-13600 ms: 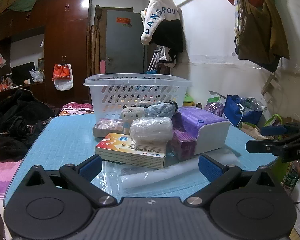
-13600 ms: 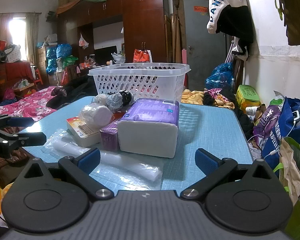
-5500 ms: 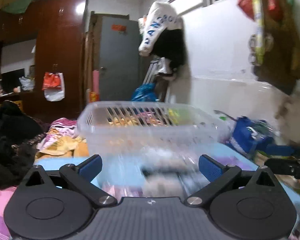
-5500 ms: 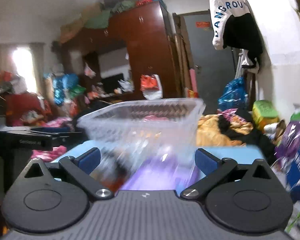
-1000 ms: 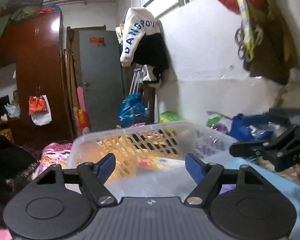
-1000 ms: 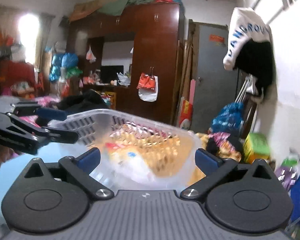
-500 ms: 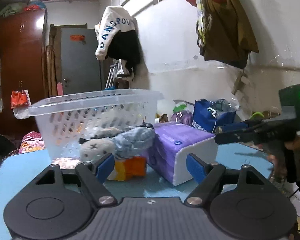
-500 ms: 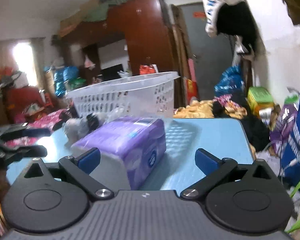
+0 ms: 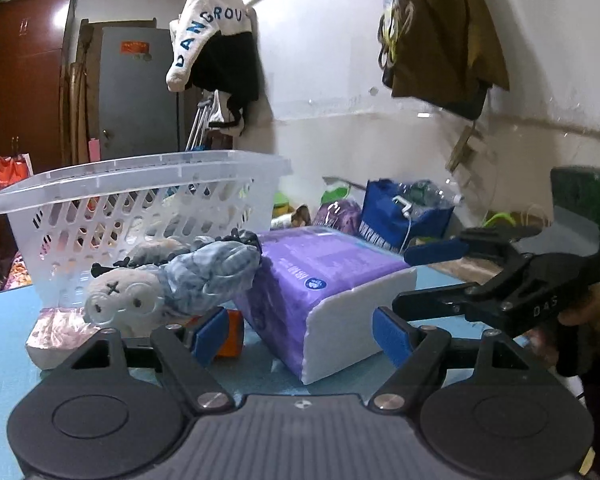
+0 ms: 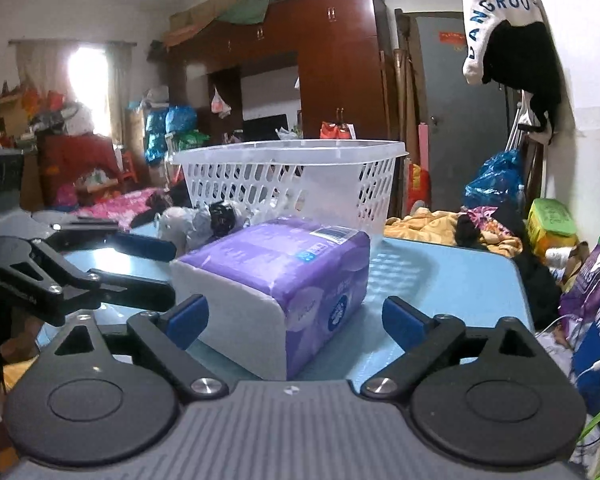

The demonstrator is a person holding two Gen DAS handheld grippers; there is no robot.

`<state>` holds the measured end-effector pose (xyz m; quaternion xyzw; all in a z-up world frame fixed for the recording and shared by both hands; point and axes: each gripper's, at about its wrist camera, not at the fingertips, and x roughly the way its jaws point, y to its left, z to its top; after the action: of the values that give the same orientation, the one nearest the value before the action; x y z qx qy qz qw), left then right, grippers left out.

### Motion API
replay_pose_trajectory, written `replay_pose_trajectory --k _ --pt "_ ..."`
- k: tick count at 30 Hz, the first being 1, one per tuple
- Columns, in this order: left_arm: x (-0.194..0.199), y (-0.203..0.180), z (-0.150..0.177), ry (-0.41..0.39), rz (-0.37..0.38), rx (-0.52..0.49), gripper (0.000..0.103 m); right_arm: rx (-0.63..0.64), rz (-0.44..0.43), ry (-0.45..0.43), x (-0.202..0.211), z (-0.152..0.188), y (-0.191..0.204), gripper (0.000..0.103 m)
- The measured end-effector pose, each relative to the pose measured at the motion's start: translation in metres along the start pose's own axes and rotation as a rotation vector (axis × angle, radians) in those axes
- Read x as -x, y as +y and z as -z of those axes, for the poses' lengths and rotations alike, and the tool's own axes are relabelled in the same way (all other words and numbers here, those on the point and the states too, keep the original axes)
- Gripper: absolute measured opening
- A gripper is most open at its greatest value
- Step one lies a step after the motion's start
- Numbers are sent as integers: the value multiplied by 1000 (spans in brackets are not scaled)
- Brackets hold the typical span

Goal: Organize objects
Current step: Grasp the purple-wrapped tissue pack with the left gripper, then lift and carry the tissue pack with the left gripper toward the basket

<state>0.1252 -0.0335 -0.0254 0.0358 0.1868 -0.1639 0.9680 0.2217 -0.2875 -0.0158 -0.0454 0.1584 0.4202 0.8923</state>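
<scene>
purple tissue pack (image 10: 284, 280) lies between the right hand-held gripper's (image 10: 296, 318) parted fingers.

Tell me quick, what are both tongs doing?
Left tongs: open, holding nothing.
Right tongs: open, just been closing, purple tissue pack between them, not gripped.

— What's the room like?
— Crowded. A dark red wardrobe (image 10: 332, 60) fills the far wall, bundles piled on top, beside a grey door (image 9: 134, 92).
— Any daylight?
— A curtained window (image 10: 86, 76) glows at the far left, above a bed with a pink cover (image 10: 112, 202).
— The walls?
— White wall (image 9: 328, 64), with a white-and-black hoodie (image 9: 212, 40) and brown bags (image 9: 440, 36) hanging on it.
</scene>
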Motion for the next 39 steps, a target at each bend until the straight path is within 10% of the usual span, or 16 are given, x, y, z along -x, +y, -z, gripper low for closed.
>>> replay_pose_trajectory --k 7,27,39 --pt "-18 6 -2 63 87 45 51 36 -65 61 -8 3 4 59" --pt "34 -37 0 -191 61 -117 47 143 71 -175 44 1 49 57" --pt "60 -22 -13 -257 22 -95 47 154 13 -195 23 -30 53 57"
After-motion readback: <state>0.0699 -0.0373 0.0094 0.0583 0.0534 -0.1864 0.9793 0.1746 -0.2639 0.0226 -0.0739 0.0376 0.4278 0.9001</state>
